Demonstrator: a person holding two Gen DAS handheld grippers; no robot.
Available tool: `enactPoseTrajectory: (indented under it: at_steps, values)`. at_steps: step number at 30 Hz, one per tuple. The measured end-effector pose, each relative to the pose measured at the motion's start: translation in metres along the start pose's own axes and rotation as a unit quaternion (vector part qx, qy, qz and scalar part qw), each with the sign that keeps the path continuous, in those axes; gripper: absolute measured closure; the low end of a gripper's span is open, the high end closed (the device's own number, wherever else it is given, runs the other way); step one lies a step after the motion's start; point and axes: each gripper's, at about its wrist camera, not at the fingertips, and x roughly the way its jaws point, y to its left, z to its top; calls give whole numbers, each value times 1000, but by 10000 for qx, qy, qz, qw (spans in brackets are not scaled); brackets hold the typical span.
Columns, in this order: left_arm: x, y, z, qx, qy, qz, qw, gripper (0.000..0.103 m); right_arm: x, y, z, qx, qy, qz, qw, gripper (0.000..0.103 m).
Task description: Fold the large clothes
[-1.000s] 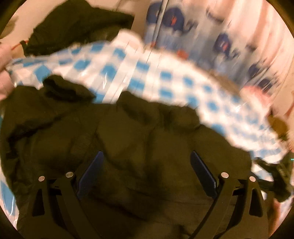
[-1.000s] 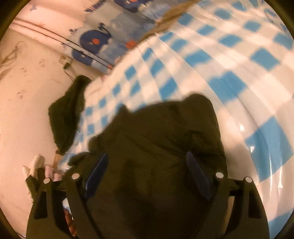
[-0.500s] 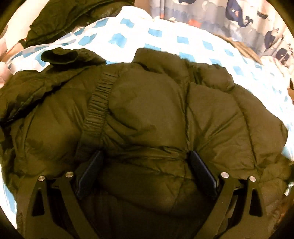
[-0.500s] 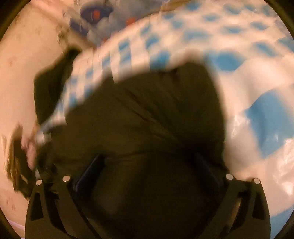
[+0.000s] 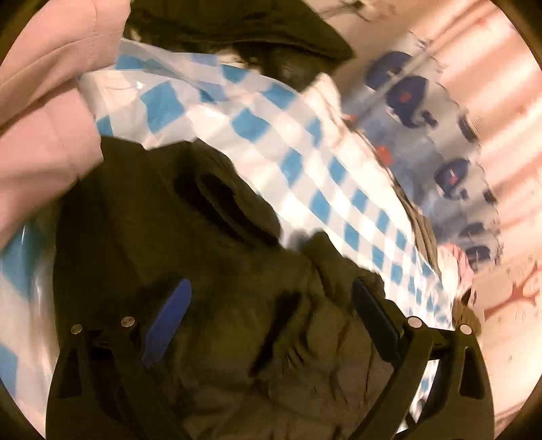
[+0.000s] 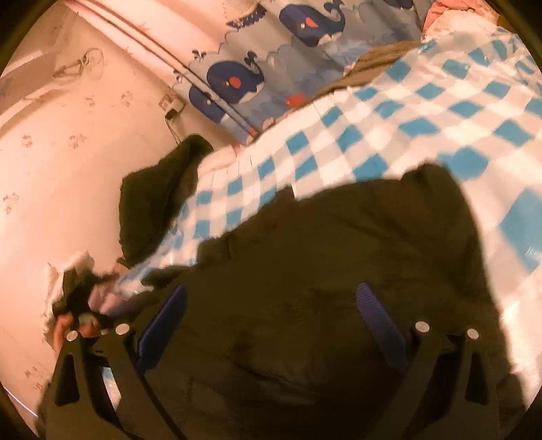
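Note:
A dark olive puffer jacket (image 5: 237,304) lies crumpled on a blue-and-white checked sheet (image 5: 305,142). My left gripper (image 5: 271,304) hovers over the jacket's near part, open wide, its blue pads (image 5: 166,321) clear of the fabric. In the right wrist view the same jacket (image 6: 338,270) fills the lower middle. My right gripper (image 6: 271,304) is open wide above it, with nothing pinched between its pads (image 6: 379,318). The left wrist view is blurred by motion.
A pink garment (image 5: 44,111) bulges at the left of the left wrist view. Another dark garment (image 5: 254,30) lies at the sheet's far edge (image 6: 159,196). A whale-print curtain (image 6: 271,67) and a pale wall (image 6: 67,152) stand behind. A hand on a dark object (image 6: 74,311) shows at lower left.
The left view swung from straight over the jacket toward its left side, bringing the pink garment into view. The right gripper drew back a little; its jaws widened slightly. Both stay open.

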Motion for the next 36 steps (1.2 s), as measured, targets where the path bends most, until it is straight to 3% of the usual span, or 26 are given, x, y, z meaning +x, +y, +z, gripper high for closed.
enactPoseTrajectory:
  at_steps: [5,6,11,14,18,19,20,21,22,23,28,31,36]
  values:
    - [35,11,17,-266,277,266,9989,12,18,-10,-12,0,134,-22,9999,7]
    - [44,11,19,-333,269,452,9981,12,16,-12,-12,2,132,-4,9999,7]
    - [64,11,27,-514,-26,595,9969,12,8,-19,-20,28,138,103,9998,7]
    - [80,4,32,-444,-45,1006,9939,12,7,-21,-22,65,135,165,9998,7]
    - [98,11,38,-746,8,1480,9862,12,6,-22,-23,75,125,194,9997,7]
    - [102,14,39,-843,17,1584,9838,24,6,-22,-23,63,124,185,9997,7]
    - [107,17,40,-923,52,1594,9829,57,6,-21,-23,31,129,157,9998,7]
    - [112,21,39,-966,161,1545,9831,78,7,-20,-23,-6,141,135,9998,7]
    - [116,24,39,-996,264,1433,9843,92,8,-19,-23,-37,153,119,9998,7]
    - [114,25,38,-965,211,1382,9855,98,8,-19,-24,-44,157,118,9998,7]
    - [76,9,33,-203,-43,1250,9919,99,8,-21,-26,-42,140,140,9998,7]
    - [38,-8,31,352,31,983,9945,99,8,-19,-27,-81,136,97,9998,7]
    - [-26,-44,31,1472,359,753,9856,99,9,-17,-29,-152,158,-16,9998,7]
